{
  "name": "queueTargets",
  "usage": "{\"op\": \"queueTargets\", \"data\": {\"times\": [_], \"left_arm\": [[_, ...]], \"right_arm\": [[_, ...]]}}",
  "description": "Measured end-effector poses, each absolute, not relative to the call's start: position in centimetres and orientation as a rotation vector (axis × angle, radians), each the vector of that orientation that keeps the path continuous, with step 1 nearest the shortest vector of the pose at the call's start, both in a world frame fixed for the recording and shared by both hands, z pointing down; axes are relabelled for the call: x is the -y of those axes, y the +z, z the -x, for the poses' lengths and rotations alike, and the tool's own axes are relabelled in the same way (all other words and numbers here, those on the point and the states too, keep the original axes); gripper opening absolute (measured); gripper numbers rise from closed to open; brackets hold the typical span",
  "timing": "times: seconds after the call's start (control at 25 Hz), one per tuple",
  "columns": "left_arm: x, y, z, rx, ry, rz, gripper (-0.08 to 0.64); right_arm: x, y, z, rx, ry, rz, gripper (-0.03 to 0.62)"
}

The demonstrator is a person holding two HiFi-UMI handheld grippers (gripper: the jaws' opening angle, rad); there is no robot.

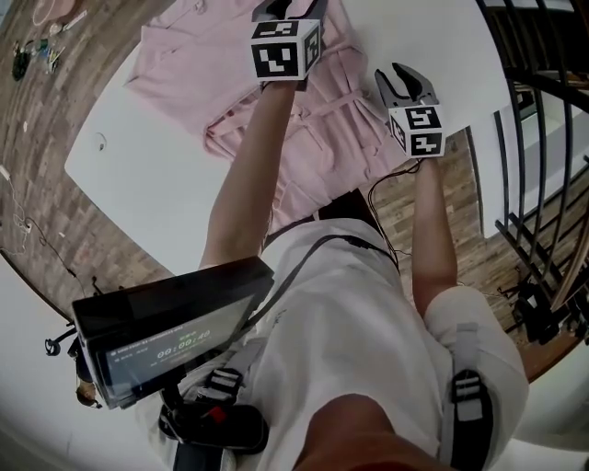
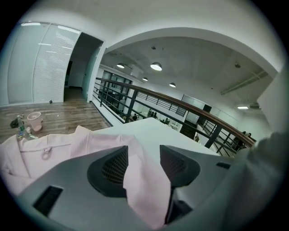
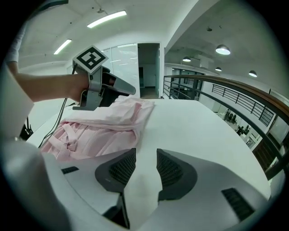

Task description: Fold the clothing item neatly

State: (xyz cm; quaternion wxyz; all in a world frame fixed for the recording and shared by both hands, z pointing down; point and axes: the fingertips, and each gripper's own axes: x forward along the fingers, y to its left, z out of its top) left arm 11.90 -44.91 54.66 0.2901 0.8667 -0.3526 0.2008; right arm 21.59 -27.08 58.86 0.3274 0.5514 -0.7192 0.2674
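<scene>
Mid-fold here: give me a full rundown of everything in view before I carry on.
Table: one, white, centre.
Garment: one, pink, partly folded on the table.
Railing: one, dark, beside the table.
Small items: several, mixed colours, on the floor beyond the table.
Screen unit: one, black, at the person's chest.
Left gripper: one, grey, jaws open, pink fabric between them.
Right gripper: one, grey, jaws open, empty, over bare table.

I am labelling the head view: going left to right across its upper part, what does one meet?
Small clutter on the wooden floor → left gripper → right gripper → black railing. The pink garment spreads across the middle, so I omit it.
</scene>
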Motion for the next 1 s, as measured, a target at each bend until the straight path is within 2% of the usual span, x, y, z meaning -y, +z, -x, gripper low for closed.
{"op": "queueTargets", "data": {"times": [0.08, 0.28, 0.32, 0.4, 0.48, 0.56, 0.64, 0.8, 1.0], "left_arm": [[43.9, 54.4, -11.4, 0.927, 0.567, -2.324, 0.215], [39.4, 54.0, -7.8, 0.983, 0.659, -2.331, 0.216], [38.7, 54.1, -6.9, 1.010, 0.686, -2.335, 0.216], [37.6, 54.6, -5.1, 1.051, 0.751, -2.338, 0.215], [36.9, 55.0, -3.3, 1.075, 0.777, -2.325, 0.204], [36.7, 55.3, -1.2, 1.114, 0.768, -2.289, 0.097], [36.7, 56.2, 0.9, 1.155, 0.774, -2.239, 0.052], [36.9, 59.4, 3.8, 1.179, 0.817, -2.151, 0.038], [37.6, 61.9, 6.4, 1.144, 0.842, -2.101, 0.038]], "right_arm": [[27.9, 58.3, -20.5, 1.933, 0.684, -1.439, 0.144], [31.4, 56.6, -16.2, 2.105, 0.584, -1.350, 0.143], [32.3, 56.4, -15.2, 2.134, 0.562, -1.322, 0.121], [34.2, 56.0, -13.4, 2.175, 0.519, -1.288, 0.003], [36.5, 56.0, -11.6, 2.203, 0.494, -1.262, 0.003], [38.9, 56.4, -9.8, 2.206, 0.474, -1.235, 0.003], [40.9, 57.9, -9.2, 2.154, 0.440, -1.209, 0.003], [42.4, 61.6, -11.2, 2.009, 0.414, -1.179, 0.003], [43.9, 62.4, -10.9, 1.980, 0.452, -1.216, 0.003]]}}
